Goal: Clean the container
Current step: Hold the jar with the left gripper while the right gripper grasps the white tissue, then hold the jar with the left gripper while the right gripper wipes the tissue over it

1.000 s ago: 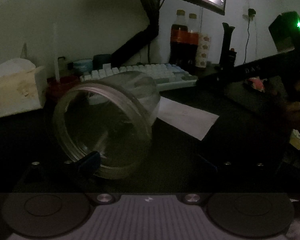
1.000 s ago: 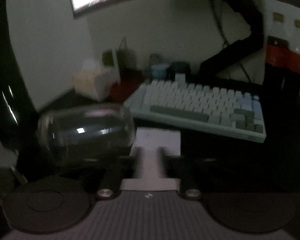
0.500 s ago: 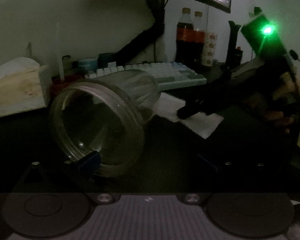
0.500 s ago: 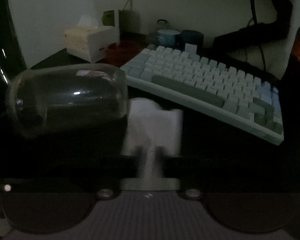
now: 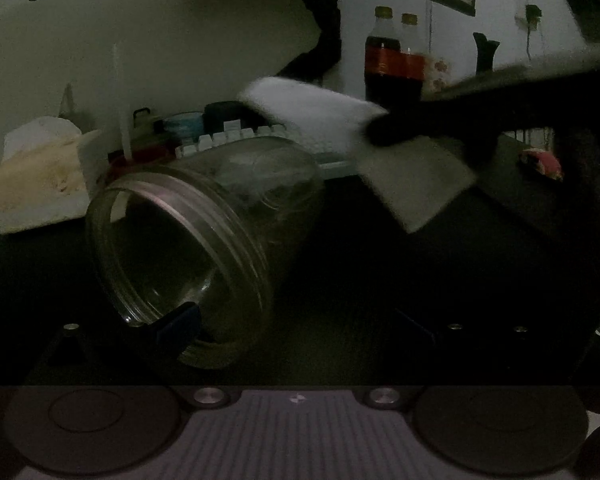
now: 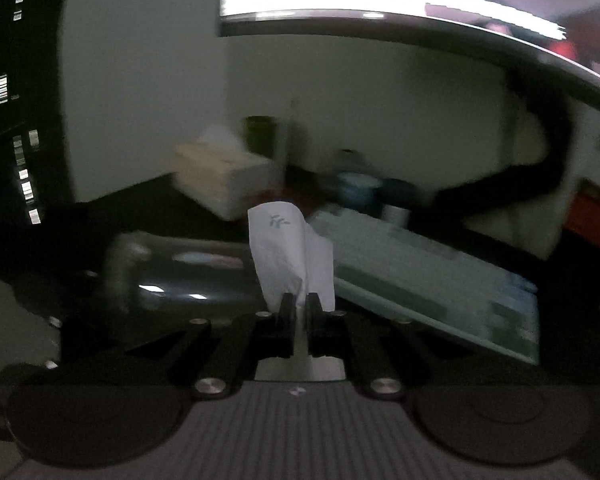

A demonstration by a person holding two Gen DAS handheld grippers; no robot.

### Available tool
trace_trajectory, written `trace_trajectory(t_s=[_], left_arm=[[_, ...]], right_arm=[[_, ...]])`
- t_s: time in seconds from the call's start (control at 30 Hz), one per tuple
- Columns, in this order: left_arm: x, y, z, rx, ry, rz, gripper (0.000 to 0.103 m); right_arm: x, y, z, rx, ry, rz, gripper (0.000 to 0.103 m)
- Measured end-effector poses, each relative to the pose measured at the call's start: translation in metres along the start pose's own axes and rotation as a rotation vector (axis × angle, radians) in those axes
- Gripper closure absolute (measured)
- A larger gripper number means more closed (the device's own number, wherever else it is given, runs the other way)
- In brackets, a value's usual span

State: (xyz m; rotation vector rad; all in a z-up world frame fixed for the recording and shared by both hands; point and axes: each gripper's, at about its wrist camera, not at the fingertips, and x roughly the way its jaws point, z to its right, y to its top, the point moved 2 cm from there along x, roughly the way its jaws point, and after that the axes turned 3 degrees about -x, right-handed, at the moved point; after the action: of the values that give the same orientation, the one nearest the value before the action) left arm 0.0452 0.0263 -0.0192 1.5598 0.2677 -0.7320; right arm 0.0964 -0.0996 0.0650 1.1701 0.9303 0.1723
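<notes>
The right gripper's fingers [image 6: 287, 312] are pinched tight on a soft, light tissue [image 6: 288, 252]. The left gripper's fingers [image 5: 178, 320] clamp the glass jar's [image 5: 204, 240] rim, the jar on its side over the tabletop [image 5: 360, 280], left of the tissue. Glass looks slippery and fragile; the threaded rim seems the safest hold.

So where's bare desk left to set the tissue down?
Bare desk lies right of the jar, in front of the keyboard. It is crowded behind the jar: tissue box, cups, bottles.
</notes>
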Motion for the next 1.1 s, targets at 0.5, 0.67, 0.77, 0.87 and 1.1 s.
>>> trace_trajectory(t_s=[0.5, 0.67, 0.77, 0.87, 1.1], left_arm=[[0.011, 0.013, 0.01, -0.073, 0.187, -0.078, 0.0], [0.017, 0.02, 0.014, -0.091, 0.221, -0.108, 0.0], [0.024, 0.028, 0.014, -0.098, 0.224, -0.155, 0.0], [0.026, 0.031, 0.017, -0.102, 0.237, -0.184, 0.0], [0.033, 0.037, 0.014, -0.043, 0.141, -0.185, 0.0]], right_arm=[[0.032, 0.02, -0.013, -0.053, 0.294, 0.022, 0.095], [0.041, 0.022, -0.01, -0.02, 0.331, 0.029, 0.094], [0.041, 0.021, -0.011, -0.023, 0.291, 0.041, 0.094], [0.041, 0.025, -0.01, -0.046, 0.245, 0.038, 0.095], [0.044, 0.021, -0.005, -0.003, 0.3, 0.06, 0.094]])
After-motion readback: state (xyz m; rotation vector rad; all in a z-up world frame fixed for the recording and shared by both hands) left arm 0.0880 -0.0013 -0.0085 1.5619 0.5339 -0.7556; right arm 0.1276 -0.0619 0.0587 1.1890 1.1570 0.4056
